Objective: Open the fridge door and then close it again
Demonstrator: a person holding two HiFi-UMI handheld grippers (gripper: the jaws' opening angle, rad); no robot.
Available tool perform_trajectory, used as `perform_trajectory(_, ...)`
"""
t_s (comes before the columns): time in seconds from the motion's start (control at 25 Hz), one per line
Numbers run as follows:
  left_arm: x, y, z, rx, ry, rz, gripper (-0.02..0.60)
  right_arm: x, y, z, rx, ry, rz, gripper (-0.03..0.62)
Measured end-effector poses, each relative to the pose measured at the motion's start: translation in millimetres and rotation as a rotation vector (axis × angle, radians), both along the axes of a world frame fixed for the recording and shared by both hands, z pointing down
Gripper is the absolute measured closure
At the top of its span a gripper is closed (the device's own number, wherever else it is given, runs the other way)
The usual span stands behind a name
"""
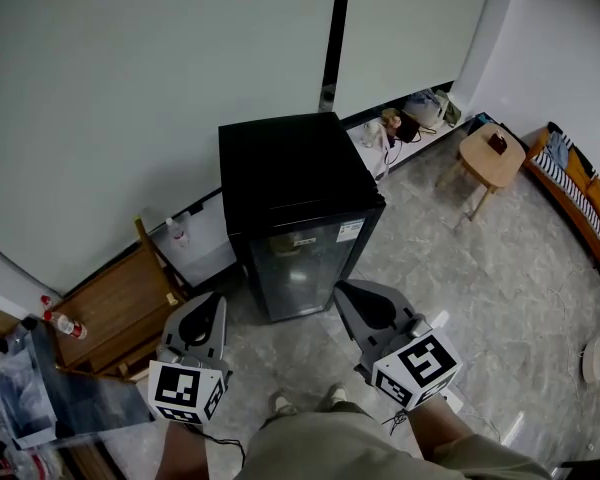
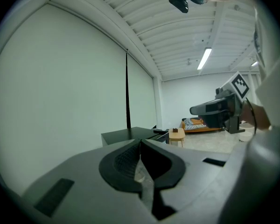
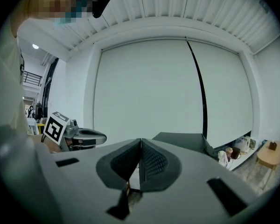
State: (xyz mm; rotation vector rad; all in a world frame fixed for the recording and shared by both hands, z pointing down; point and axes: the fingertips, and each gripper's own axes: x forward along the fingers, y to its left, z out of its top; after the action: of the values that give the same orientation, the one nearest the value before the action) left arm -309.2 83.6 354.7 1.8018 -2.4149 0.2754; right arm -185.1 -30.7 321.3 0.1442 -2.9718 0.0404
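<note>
A small black fridge (image 1: 295, 208) stands against the pale wall, its glass door shut and facing me. My left gripper (image 1: 207, 308) hovers short of the door's lower left corner, jaws shut with nothing between them. To the right, my right gripper (image 1: 352, 298) hangs in front of the door's lower right corner, also shut and empty. In the left gripper view the fridge (image 2: 130, 135) shows past the closed left gripper (image 2: 140, 146), with the right gripper (image 2: 196, 110) off to the right. In the right gripper view the fridge (image 3: 184, 141) lies beyond the closed right gripper (image 3: 140, 143).
A wooden cabinet (image 1: 120, 308) stands left of the fridge, with a bottle (image 1: 65, 325) near it. A small round wooden table (image 1: 490, 158) and an orange sofa (image 1: 575, 193) are at the right. Clutter (image 1: 405, 123) lies along the wall behind the fridge. My shoes (image 1: 305, 401) are on the tiled floor.
</note>
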Motion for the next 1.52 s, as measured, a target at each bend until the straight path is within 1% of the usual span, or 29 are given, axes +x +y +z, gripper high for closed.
perform_trajectory(0.08, 2, -5, 3, -0.002, 0.016, 0.009, 0.572, -1, -6, 3, -0.005, 0.003, -0.007, 0.597)
perform_trajectory(0.24, 4, -15, 12, -0.004, 0.095, 0.048, 0.568, -3, -16, 10, -0.037, 0.006, -0.019, 0.597)
perform_trajectory(0.28, 3, -19, 13, -0.003, 0.102, 0.053, 0.532, -4, -19, 13, -0.049, 0.006, -0.02, 0.597)
perform_trajectory(0.32, 1, -22, 13, -0.002, 0.102, 0.057, 0.477, -5, -22, 16, -0.059, 0.009, -0.022, 0.597)
perform_trajectory(0.36, -1, -25, 12, 0.005, 0.097, 0.06, 0.464, -6, -25, 18, -0.067, 0.012, -0.024, 0.597)
perform_trajectory(0.48, -11, -33, -1, 0.055, 0.07, 0.053, 0.46, -13, -32, 24, -0.075, 0.026, -0.03, 0.597)
perform_trajectory(0.56, -18, -37, -8, 0.066, 0.047, 0.054, 0.442, -17, -36, 29, -0.076, 0.033, -0.03, 0.597)
perform_trajectory(0.72, -27, -50, -14, 0.04, 0.012, 0.089, 0.425, -22, -44, 33, -0.075, 0.042, -0.026, 0.597)
perform_trajectory(0.84, -38, -59, -19, 0.029, -0.017, 0.098, 0.417, -27, -48, 34, -0.079, 0.032, -0.032, 0.597)
perform_trajectory(1.0, -50, -67, -21, 0.028, -0.043, 0.102, 0.416, -33, -56, 32, -0.047, 0.038, -0.032, 0.597)
perform_trajectory(1.12, -59, -75, -16, 0.028, -0.038, 0.116, 0.405, -42, -58, 34, -0.028, 0.048, -0.043, 0.597)
perform_trajectory(1.24, -69, -83, -9, 0.034, -0.034, 0.142, 0.4, -54, -57, 37, -0.036, 0.044, -0.059, 0.597)
perform_trajectory(1.36, -79, -91, 2, 0.017, -0.027, 0.156, 0.4, -68, -54, 41, -0.037, 0.049, -0.078, 0.597)
perform_trajectory(1.52, -90, -102, 19, -0.002, 0.011, 0.159, 0.397, -79, -52, 43, -0.043, 0.067, -0.09, 0.597)
